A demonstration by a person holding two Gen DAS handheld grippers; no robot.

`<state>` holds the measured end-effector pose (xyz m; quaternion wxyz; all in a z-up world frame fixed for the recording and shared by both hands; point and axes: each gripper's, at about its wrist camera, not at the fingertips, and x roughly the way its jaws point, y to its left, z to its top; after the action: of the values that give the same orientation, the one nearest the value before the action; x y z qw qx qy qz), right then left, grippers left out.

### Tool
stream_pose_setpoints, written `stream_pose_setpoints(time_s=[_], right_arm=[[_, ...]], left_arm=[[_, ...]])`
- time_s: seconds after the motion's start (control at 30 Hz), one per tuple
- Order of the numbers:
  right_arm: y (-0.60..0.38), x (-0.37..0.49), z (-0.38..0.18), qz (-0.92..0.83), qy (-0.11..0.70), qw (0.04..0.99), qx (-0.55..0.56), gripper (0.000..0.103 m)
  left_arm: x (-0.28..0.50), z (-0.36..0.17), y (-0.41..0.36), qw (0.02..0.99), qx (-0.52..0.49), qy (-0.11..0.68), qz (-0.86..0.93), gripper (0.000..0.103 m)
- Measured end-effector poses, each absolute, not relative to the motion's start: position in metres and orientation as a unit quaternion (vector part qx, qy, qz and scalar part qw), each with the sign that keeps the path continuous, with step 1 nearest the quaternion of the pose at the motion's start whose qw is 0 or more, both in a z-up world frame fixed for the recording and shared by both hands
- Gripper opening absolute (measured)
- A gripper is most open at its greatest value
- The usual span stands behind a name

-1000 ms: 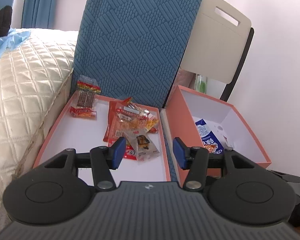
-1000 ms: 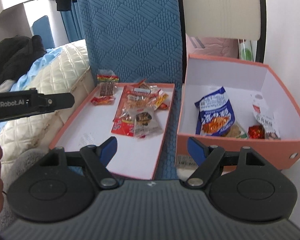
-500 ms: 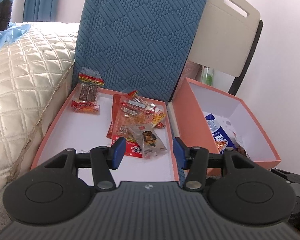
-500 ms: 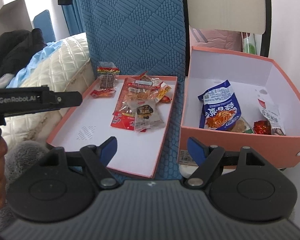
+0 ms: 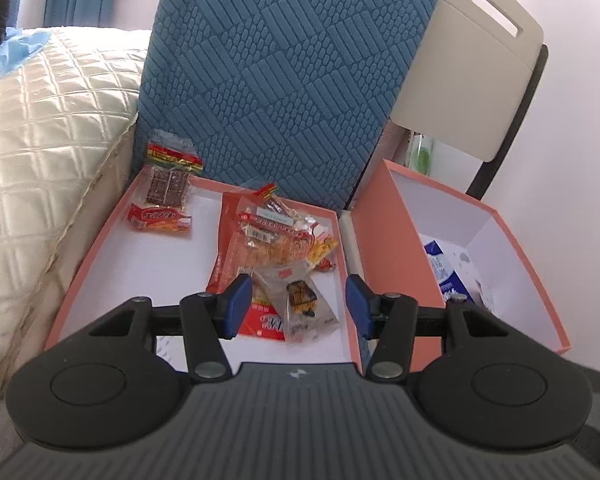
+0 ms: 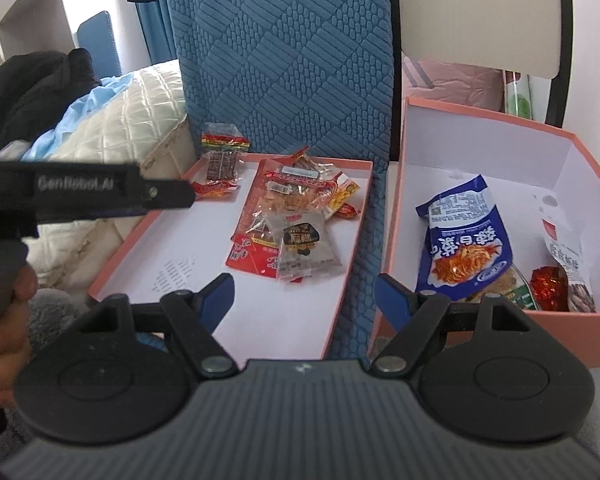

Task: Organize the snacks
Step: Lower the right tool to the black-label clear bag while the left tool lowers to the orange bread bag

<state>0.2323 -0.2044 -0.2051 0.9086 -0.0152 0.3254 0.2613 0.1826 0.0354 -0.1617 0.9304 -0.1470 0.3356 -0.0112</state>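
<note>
A shallow pink lid point(image 5: 100, 248) point(image 6: 140, 240) holds a pile of snack packets point(image 5: 276, 240) point(image 6: 296, 208), with a clear packet point(image 5: 300, 300) point(image 6: 304, 248) on its near end and two small packets point(image 5: 160, 216) point(image 6: 220, 168) at the far left. A deeper pink box point(image 5: 396, 216) point(image 6: 500, 128) on the right holds a blue bag point(image 6: 464, 240) point(image 5: 444, 268) and a few small snacks point(image 6: 548, 284). My left gripper point(image 5: 298, 304) is open, just above the clear packet. My right gripper point(image 6: 304, 296) is open, over the lid's near right edge.
A blue textured cushion point(image 5: 284, 80) point(image 6: 284, 60) stands upright behind the lid. A quilted cream bed point(image 5: 40, 140) lies to the left. A white chair back point(image 5: 472, 60) and the wall stand behind the box. The left gripper's body point(image 6: 80, 192) crosses the right wrist view's left side.
Both grippers have moved forward and closer to the lid and box. The left gripper now sits over the clear packet. Both stay open.
</note>
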Motion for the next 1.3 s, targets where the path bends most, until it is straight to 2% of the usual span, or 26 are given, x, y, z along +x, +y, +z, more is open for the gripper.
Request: stream_pose_setpoints(time_s=[0.43, 0.7, 1.03, 1.3], right_arm=[[-0.171, 0.265, -0.214, 0.284, 0.337, 0.897, -0.031, 0.078], [-0.145, 0.291, -0.227, 0.3, 0.349, 0.887, -0.041, 0.078], [-0.116, 0.331, -0.251, 0.303, 0.36, 0.88, -0.071, 0.075], [-0.102, 0.363, -0.277, 0.27, 0.378, 0.882, -0.077, 0.075]], left_arm=[[0.255, -0.19, 0.072, 0.909, -0.2, 0.365, -0.021, 0.058], [0.299, -0.21, 0.082, 0.899, -0.193, 0.392, -0.023, 0.058], [0.363, -0.256, 0.099, 0.868, -0.216, 0.446, -0.024, 0.058], [0.377, -0.276, 0.099, 0.865, -0.218, 0.451, -0.013, 0.058]])
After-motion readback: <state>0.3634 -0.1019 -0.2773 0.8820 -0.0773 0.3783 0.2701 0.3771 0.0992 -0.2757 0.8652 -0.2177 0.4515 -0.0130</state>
